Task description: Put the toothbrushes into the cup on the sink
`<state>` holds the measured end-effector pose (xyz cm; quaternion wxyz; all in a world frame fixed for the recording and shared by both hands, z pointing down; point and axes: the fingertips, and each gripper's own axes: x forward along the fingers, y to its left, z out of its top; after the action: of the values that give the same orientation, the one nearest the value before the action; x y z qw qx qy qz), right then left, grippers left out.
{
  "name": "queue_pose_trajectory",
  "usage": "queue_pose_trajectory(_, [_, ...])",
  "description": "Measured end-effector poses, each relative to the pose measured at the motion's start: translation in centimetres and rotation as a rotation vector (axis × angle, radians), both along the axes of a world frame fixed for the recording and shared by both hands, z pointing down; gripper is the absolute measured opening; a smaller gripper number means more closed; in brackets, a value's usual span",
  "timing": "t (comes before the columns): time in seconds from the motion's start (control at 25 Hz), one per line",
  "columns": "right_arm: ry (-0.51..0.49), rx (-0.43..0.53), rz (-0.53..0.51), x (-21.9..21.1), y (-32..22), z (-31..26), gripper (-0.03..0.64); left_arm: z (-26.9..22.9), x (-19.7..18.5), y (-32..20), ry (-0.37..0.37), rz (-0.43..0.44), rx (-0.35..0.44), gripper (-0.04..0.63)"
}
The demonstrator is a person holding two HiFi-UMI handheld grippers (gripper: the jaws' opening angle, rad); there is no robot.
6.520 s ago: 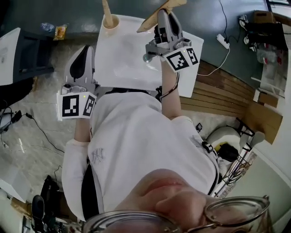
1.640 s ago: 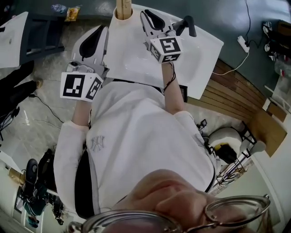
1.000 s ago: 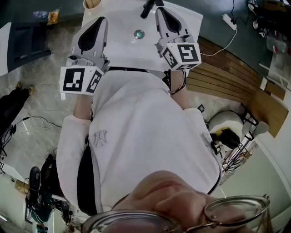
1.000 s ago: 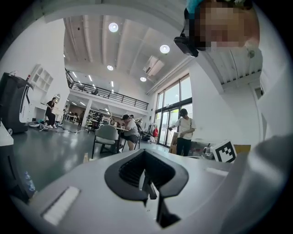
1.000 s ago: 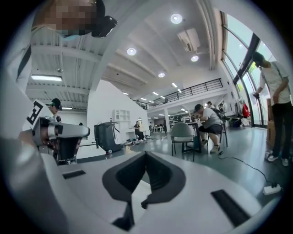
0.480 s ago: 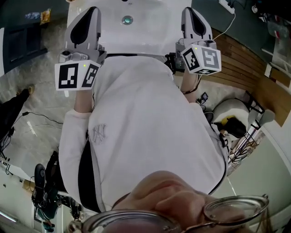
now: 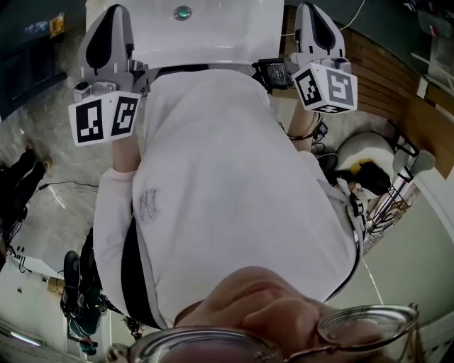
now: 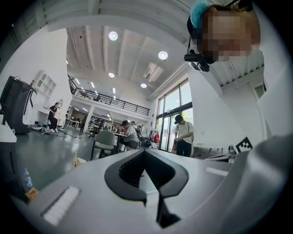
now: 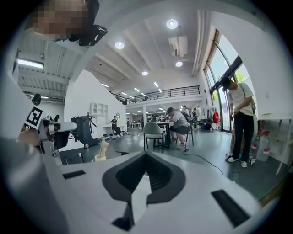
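Cup (image 9: 99, 156) – cream, seen in the right gripper view only, low and left of the jaw tips and farther off. Its foot is hidden behind the gripper's grey body, so what it stands on cannot be told.

Toothbrushes (image 9: 104, 145) – pale wooden handles standing in the cup, leaning slightly right.

Sink (image 7: 213, 35) – white, at the top of the head view, with a round drain (image 7: 183, 12) in the basin. Its near rim lies right against the person's white shirt (image 7: 213, 177).

Left gripper (image 7: 111, 15) – just off the sink's left edge and level with its near rim, pointing away from the person. Its marker cube (image 7: 105, 119) sits nearer the body. In its own view the left gripper (image 8: 145, 153) has its black pads pressed together with nothing between them.

Right gripper (image 7: 314, 14) – just off the sink's right edge, over wooden boards (image 7: 376, 64), with its marker cube (image 7: 326, 85) behind it. In its own view the right gripper (image 9: 146, 155) also has its jaws closed and empty.

Surroundings – beyond the sink, both gripper views show a large hall with a green chair (image 9: 153, 132) and people seated at a table (image 9: 176, 121).
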<state>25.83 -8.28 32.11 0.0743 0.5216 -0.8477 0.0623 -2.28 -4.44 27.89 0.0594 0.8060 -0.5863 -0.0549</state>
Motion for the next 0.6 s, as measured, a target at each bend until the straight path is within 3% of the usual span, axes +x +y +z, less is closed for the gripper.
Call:
queue_pose_trajectory(0.4, [-0.031,-0.083,-0.047,-0.9,0.8,2.6,0.008,1.7,2.8,-0.6,-0.001,0.053,-0.046,0.000])
queue_pose_trajectory(0.6, [-0.013,-0.082,-0.059,-0.9,1.1,2.8,0.008,1.7,3.9,-0.4,-0.004,0.070,-0.041,0.000])
